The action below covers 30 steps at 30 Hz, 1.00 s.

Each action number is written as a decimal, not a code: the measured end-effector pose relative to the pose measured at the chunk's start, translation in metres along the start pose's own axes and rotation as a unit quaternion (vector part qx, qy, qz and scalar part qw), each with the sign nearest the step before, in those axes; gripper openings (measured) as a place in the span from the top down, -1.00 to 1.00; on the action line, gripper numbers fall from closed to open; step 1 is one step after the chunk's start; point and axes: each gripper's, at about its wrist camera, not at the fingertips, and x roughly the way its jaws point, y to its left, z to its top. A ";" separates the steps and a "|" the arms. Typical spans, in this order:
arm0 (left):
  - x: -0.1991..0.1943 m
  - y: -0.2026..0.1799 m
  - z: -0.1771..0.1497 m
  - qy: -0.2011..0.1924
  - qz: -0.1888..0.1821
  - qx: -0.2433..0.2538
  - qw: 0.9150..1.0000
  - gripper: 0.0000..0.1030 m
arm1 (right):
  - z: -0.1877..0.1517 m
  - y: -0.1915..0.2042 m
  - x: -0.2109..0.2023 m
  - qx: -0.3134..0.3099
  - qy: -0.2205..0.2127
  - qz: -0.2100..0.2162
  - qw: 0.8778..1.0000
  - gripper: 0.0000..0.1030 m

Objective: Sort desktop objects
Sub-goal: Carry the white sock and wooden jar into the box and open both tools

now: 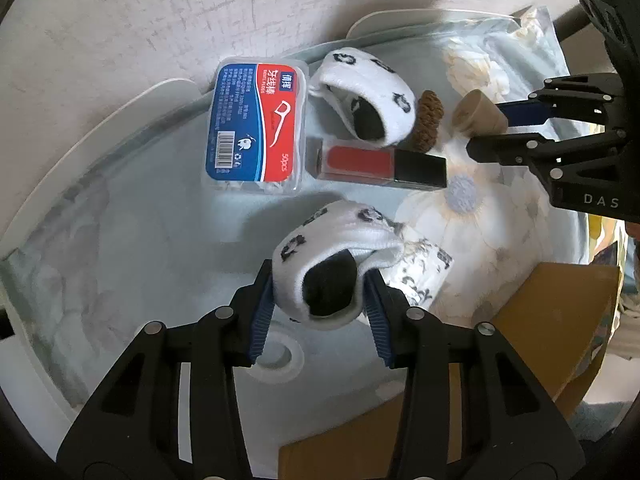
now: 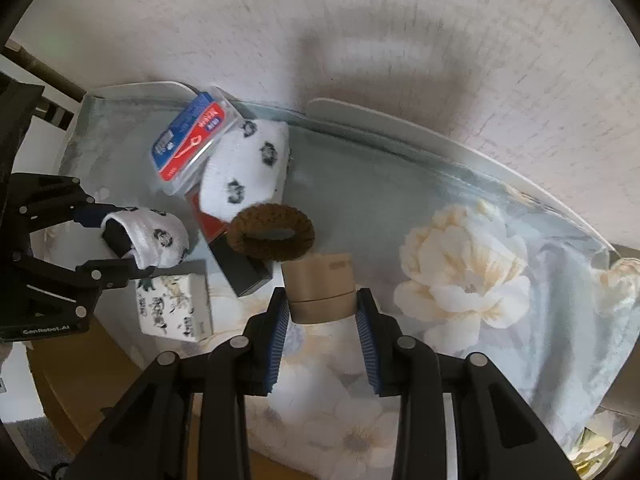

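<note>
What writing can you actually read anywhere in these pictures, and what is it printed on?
"牙线棒", "50pcs": floss box; its fine print and barcode digits are too small.
"DAS": right gripper body.
"GenRobot.AI": left gripper body.
Brush-style characters on the white patterned box: unreadable.
Beige jar imprint: blurred.

Two wrist cams, close-up, angled down over tabletop.
Left looks across at right gripper [image 1: 486,130]; right sees left gripper [image 2: 120,242]; both share floss box [image 1: 256,124].
</note>
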 end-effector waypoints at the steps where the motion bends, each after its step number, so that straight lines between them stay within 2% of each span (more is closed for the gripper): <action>1: -0.002 -0.001 -0.001 -0.001 0.001 0.000 1.000 0.25 | -0.002 0.001 -0.003 0.000 -0.002 0.000 1.000 0.39; 7: -0.023 -0.008 -0.012 -0.013 0.011 -0.019 1.000 0.26 | -0.022 0.008 -0.018 -0.006 -0.008 -0.002 1.000 0.39; 9: -0.033 -0.008 -0.006 -0.019 0.013 -0.022 0.999 0.26 | -0.010 -0.007 -0.022 -0.011 -0.010 -0.003 1.000 0.39; 12: -0.051 -0.003 -0.012 -0.031 0.018 -0.030 0.999 0.26 | -0.009 -0.001 -0.040 -0.021 -0.018 -0.003 1.000 0.39; 15: -0.065 -0.020 -0.007 -0.045 0.029 -0.041 0.998 0.26 | -0.015 -0.001 -0.062 -0.031 -0.024 -0.008 0.999 0.39; 18: -0.094 -0.019 -0.026 -0.061 0.029 -0.060 0.996 0.26 | -0.019 0.017 -0.081 -0.047 -0.036 -0.001 0.998 0.39; 22: -0.112 -0.030 -0.046 -0.070 0.033 -0.075 0.994 0.26 | -0.023 0.052 -0.095 -0.083 -0.048 0.003 0.995 0.39; 30: -0.139 -0.061 -0.102 -0.071 0.029 -0.090 0.993 0.26 | -0.078 0.104 -0.117 -0.179 -0.031 0.014 0.983 0.39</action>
